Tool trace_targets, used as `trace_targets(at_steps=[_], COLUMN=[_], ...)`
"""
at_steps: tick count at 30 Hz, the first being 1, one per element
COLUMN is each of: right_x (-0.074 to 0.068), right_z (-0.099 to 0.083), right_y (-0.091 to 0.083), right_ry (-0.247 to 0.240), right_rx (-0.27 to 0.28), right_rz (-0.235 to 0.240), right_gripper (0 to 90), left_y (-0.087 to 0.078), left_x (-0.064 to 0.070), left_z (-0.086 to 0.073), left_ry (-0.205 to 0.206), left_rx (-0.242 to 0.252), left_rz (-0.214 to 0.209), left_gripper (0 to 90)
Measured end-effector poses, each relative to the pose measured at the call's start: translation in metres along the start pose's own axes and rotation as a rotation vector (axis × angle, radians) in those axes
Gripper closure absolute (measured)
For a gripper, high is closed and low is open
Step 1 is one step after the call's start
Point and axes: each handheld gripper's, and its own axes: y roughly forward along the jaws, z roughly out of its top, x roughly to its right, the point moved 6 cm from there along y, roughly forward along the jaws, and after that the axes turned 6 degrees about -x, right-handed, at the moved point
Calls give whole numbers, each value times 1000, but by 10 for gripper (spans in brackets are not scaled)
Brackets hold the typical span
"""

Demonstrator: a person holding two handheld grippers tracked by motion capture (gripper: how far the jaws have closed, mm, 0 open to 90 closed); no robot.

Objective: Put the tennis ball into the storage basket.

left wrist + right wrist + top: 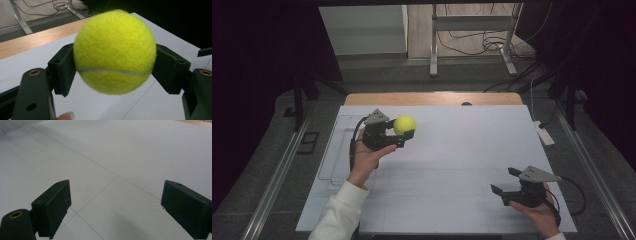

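yellow-green and fuzzy, with a pale curved seam, the felt tennis ball (404, 124) sits clamped between the two black jaws of the left gripper (399, 131), held up above the white sheet-covered table (462, 150) at its left rear part. in the left gripper view the tennis ball (115, 51) presses against a jaw pad on each side, the seam running across its lower half, and a fingertip (65, 116) shows at the bottom edge. the person's left hand (364, 157) grips the tool from below, a white sleeve (339, 212) covering the forearm. just to the left of that hand a clear, shallow plastic tray (332, 150) lies on the table's left edge.

the right gripper (503, 183) sits well apart, low over the near right corner of the table, held in the person's right hand (539, 212). its jaws stand wide apart with nothing between them; in the right gripper view they frame bare white table surface (117, 157) crossed by thin lines. a strip of wooden tabletop (432, 98) shows beyond the white sheet's far edge.
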Motion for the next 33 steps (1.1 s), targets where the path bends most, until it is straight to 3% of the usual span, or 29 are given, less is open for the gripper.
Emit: trace_targets(at_steps=[33], right_x=[0], right_z=[1], right_y=[0], right_ry=[0], right_rx=[3], right_rz=[0], right_gripper=[97], left_y=[-23], left_x=[-26], left_z=[-15], left_ry=[-60], left_rx=[9], left_rz=[67], left_gripper=[270])
